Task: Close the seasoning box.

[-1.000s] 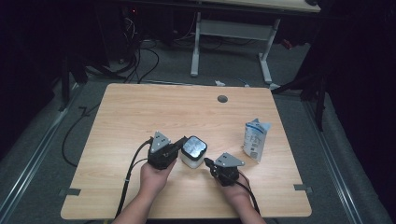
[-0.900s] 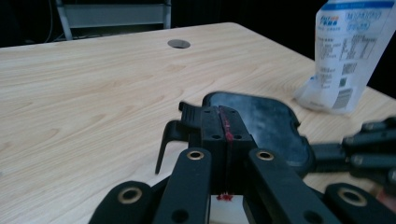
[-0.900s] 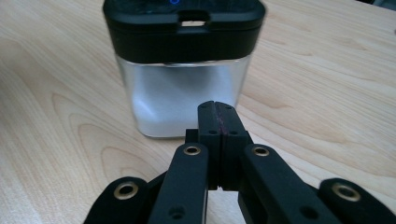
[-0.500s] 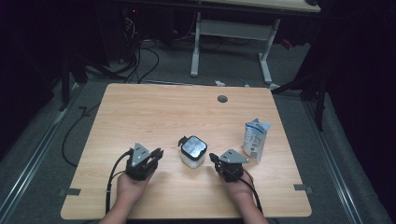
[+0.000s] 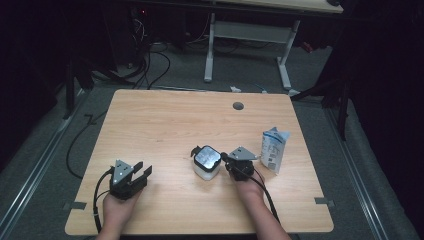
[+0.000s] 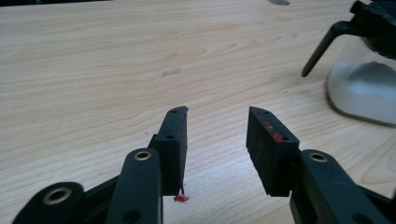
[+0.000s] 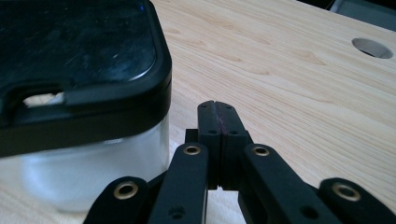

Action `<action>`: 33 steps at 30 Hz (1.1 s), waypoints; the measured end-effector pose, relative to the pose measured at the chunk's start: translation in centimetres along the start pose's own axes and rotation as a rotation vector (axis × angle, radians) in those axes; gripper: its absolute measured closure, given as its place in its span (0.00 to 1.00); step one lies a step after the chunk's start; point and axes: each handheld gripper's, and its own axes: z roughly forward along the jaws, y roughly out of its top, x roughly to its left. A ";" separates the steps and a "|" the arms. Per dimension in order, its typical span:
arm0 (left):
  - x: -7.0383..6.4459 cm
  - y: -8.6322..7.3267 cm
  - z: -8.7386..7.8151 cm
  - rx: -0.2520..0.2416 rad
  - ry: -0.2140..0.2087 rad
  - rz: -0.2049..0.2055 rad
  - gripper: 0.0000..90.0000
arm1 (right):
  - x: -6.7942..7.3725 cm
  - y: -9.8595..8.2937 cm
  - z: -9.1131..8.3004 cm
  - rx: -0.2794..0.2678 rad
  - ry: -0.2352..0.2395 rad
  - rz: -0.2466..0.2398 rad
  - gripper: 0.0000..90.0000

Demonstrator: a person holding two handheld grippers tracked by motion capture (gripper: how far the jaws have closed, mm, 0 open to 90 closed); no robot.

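The left gripper [image 5: 141,173], jaws apart and empty, is sitting pulled back to the table's [image 5: 165,125] near-left after leaving the jar [image 5: 207,162] mid-table, while the right gripper [image 5: 225,157], jaws pressed together on nothing, is resting beside it, suggesting a handover.

A light wooden table [image 5: 165,125] is standing on grey floor [image 5: 45,165] (dark cables [image 5: 150,70] trailing across it), a white-legged desk [image 5: 250,35] sitting behind in dimness.
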 end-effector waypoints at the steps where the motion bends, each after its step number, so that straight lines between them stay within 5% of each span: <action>1: 0.2 0.0 0.0 -0.002 0.003 -0.010 0.65 | 0.0 0.0 0.1 0.002 0.006 0.009 1.00; 11: 1.6 0.0 -0.6 -0.018 0.026 -0.060 0.65 | 1.3 0.6 -0.7 -0.014 0.037 -0.029 1.00; 33: 1.3 -0.1 -0.3 -0.008 0.024 -0.046 0.65 | 4.4 -1.1 -3.5 -0.053 0.077 -0.051 1.00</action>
